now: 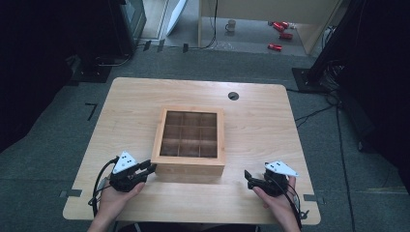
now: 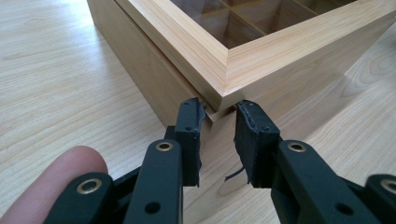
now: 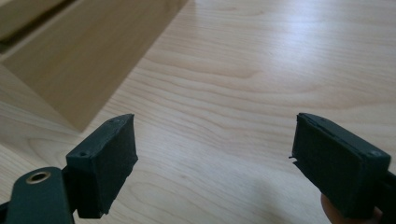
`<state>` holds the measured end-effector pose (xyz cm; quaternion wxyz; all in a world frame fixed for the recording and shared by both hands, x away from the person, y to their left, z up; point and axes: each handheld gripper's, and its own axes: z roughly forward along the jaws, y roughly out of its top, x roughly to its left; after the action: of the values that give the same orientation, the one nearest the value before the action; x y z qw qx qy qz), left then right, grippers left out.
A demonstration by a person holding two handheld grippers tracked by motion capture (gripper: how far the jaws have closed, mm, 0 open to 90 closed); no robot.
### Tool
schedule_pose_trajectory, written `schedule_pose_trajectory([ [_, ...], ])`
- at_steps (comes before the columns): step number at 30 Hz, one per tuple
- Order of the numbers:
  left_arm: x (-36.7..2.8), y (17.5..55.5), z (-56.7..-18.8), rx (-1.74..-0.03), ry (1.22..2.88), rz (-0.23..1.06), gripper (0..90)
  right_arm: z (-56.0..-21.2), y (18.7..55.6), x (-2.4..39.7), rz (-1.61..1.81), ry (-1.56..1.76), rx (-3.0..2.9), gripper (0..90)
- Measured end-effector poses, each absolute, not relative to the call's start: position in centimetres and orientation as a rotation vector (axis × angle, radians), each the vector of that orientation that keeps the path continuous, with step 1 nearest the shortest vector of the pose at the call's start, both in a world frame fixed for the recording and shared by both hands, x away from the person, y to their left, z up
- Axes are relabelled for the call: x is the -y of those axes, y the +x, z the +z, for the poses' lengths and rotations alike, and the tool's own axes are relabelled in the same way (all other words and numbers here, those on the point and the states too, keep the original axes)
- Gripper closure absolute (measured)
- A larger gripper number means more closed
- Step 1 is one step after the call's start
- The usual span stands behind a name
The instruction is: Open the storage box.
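Note:
A square wooden box [image 1: 191, 168] with a windowed lid over a grid of compartments stands mid-table on the light wooden table [image 1: 263, 130]. My left gripper [image 1: 152, 168] is at the box's near-left corner. In the left gripper view its pads [image 2: 192, 126] pinch that corner of the box [image 2: 261, 56] just under the lid's overhang, so my left gripper [image 2: 219, 114] is shut on it. My right gripper [image 1: 248, 177] hovers off the box's near-right corner, apart from it. In the right gripper view my right gripper [image 3: 215, 144] stands wide open over bare table, the box wall [image 3: 79, 60] at upper left.
A round cable hole [image 1: 233, 95] sits in the table behind the box. The floor beyond the far edge holds red cans [image 1: 279, 34], a mug [image 1: 231, 25] and cables. Dark equipment stands at both sides of the room.

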<state>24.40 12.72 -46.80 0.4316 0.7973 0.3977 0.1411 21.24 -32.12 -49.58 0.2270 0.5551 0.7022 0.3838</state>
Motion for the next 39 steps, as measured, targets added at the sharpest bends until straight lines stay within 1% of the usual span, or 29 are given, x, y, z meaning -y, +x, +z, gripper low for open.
schedule_pose_trajectory([
  [17, -12.4, 24.5, -46.4, -0.980, 2.001, 0.374, 71.0, -47.0, 23.0, 27.3, 1.148, 1.382, -2.030, 13.8],
  [19, -12.4, 24.6, -46.2, -0.982, 1.995, 0.392, 71.1, -46.7, 23.2, 26.8, 1.145, 1.371, -2.019, 17.2],
  [28, -12.6, 25.2, -45.7, -0.992, 1.990, 0.396, 70.2, -46.1, 23.5, 26.3, 1.176, 1.359, -2.020, 17.1],
  [39, -12.5, 25.6, -44.8, -0.968, 1.977, 0.398, 69.9, -46.4, 23.3, 25.5, 1.205, 1.331, -2.067, 17.1],
])
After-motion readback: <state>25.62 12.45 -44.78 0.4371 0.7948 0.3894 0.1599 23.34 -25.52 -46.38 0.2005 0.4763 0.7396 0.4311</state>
